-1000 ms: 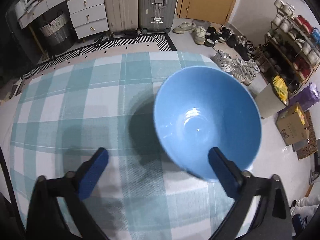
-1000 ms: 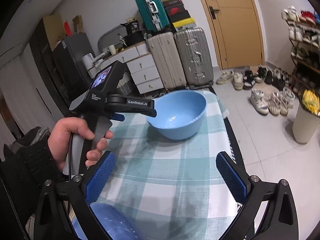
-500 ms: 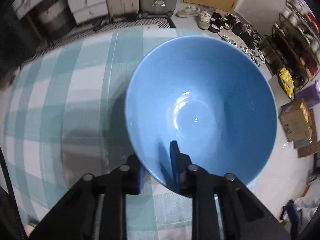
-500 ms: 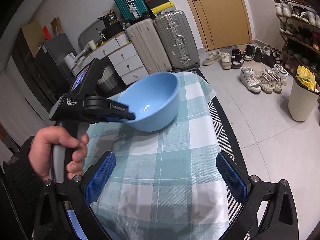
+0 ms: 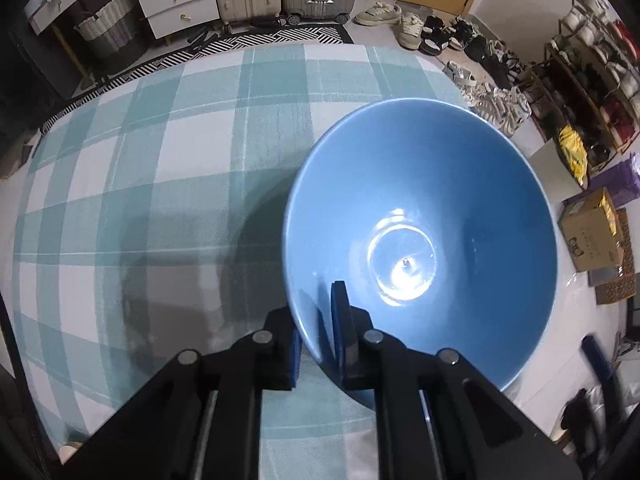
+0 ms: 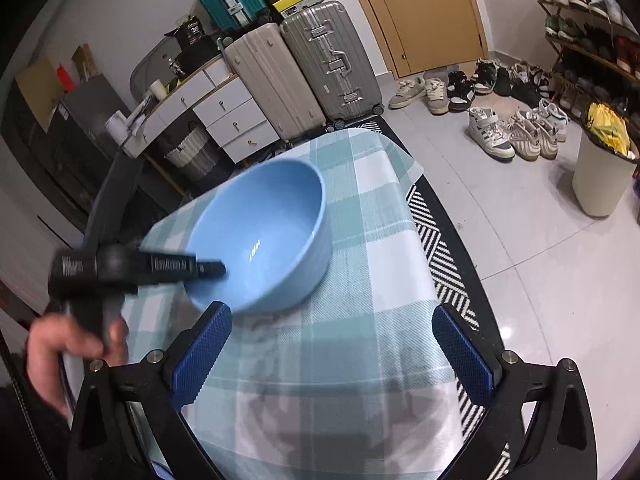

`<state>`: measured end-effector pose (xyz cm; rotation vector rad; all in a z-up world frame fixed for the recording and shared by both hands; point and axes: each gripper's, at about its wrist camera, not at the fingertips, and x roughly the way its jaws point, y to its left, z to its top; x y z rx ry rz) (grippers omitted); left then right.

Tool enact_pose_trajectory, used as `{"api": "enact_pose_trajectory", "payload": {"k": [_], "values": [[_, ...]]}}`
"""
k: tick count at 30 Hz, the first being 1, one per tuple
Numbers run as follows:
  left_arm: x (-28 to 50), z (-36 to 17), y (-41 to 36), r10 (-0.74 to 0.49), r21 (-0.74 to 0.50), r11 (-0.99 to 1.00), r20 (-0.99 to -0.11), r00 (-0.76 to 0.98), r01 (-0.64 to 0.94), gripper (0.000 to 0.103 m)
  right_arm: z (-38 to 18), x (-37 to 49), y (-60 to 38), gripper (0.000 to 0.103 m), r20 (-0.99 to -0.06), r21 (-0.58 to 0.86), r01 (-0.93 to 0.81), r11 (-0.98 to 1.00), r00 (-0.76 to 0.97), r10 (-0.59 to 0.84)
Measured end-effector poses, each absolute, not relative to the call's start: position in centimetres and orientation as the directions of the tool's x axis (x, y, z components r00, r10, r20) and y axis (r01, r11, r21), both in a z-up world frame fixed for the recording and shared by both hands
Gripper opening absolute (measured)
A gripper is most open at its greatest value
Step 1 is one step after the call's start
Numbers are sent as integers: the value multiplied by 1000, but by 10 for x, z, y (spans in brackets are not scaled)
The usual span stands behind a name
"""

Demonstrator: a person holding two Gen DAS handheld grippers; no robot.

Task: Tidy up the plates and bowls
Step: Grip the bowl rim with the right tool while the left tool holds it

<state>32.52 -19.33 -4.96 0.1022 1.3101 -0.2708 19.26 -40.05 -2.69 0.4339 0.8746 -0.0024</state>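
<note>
One bowl [image 5: 420,240] is all I have to sort here, a round blue one, so it has no long axis to speak of; its mouth faces up and tips a little toward my left claw [image 5: 316,344]. It sits near the right edge of the checked cloth [image 5: 160,184], with its near side lifted or tilted in my grip, though I cannot tell whether the base is clear of the cloth.

A second ago my left claw stood wide open, short of the bowl, with its pads either side of bare cloth. Since then its jaws have been closing, and now they pinch the bowl's near rim, one pad inside the wall and one outside. The bowl also fills far more of my left view than it did.

My left claw points steeply down over the rim. In the right view my left hand [image 6: 72,344] is wrapped round the claw's black handle, low at the left and blurred, with the claw reaching across into the bowl [image 6: 264,236].

My right claw [image 6: 332,352] is spread wide and holds nothing; only cloth [image 6: 360,280] lies between its blue pads [image 6: 200,360]. It hangs near the bowl, angled down toward the table, and it is closer to the bowl than a second ago
</note>
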Motion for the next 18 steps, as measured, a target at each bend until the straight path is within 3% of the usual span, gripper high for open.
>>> {"api": "enact_pose_trajectory", "payload": {"k": [6, 18], "values": [[306, -50, -175, -148, -93, 960, -969, 200, 263, 11, -18, 198, -379, 102, -779, 254, 148, 956, 617, 112], [256, -51, -146, -158, -106, 946, -976, 151, 306, 11, -44, 217, -360, 102, -841, 417, 229, 879, 463, 279]]}}
